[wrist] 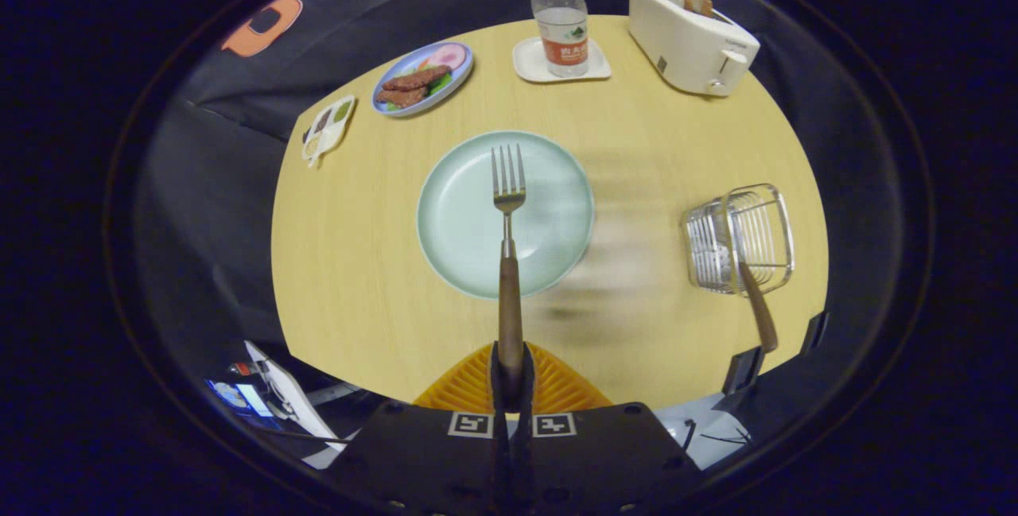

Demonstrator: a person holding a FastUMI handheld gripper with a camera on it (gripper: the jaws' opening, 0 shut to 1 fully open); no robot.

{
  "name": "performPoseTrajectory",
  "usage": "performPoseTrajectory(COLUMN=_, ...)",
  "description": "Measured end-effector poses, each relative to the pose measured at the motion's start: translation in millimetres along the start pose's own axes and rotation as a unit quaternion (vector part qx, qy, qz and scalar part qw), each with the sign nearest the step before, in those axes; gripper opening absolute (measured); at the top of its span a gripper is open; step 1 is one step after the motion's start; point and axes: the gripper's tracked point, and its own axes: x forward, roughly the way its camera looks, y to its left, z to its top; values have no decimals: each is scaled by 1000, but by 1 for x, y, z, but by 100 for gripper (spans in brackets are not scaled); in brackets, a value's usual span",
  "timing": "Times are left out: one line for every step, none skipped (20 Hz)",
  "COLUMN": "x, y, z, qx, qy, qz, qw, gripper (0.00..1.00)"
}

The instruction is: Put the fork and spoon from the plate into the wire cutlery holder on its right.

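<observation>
The gripper (510, 358) is built from two flat, dark, matte housing plates, separated by a narrow centre seam. One square black-and-white fiducial marker is fitted on each plate, directly beside the seam at the forward edge. Small round fastener holes are seen near the outer corner of the right plate and in a row along the rear edge of both plates. Two fingers with fan-shaped, finely ribbed outer faces are carried ahead of the plates; they are closed together on the wooden handle of the fork (509, 293)
</observation>
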Motion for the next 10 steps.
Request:
performPoseTrajectory(x=-14, y=-13, z=2, qx=2, qy=-1, qz=-2, qw=1000, gripper=3)
performPoseTrajectory(x=-26, y=-27, z=3, qx=4, qy=-2, qz=-6, qw=1000, gripper=3)
performPoseTrajectory(x=-38, y=-42, z=5, qx=6, qy=-5, qz=-11, qw=1000, gripper=3)
performPoseTrajectory(x=-50, y=-56, z=7, qx=10, qy=-6, qz=-14, qw=1000, gripper=3)
performPoseTrajectory(x=-61, y=-70, z=7, qx=16, qy=-6, qz=-17, qw=1000, gripper=3)
performPoseTrajectory(x=-73, y=-85, z=6, qx=21, qy=-5, qz=-20, qw=1000, gripper=3)
performPoseTrajectory(x=-81, y=-99, z=7, qx=25, qy=-3, qz=-24, qw=999, gripper=3)
performPoseTrajectory(x=-93, y=-113, z=5, qx=28, qy=0, qz=-26, qw=999, gripper=3)
performPoseTrajectory(x=-97, y=-126, z=5, qx=30, qy=1, qz=-28, qw=999, gripper=3)
performPoseTrajectory(x=-99, y=-138, z=5, qx=31, qy=5, qz=-32, qw=999, gripper=3)
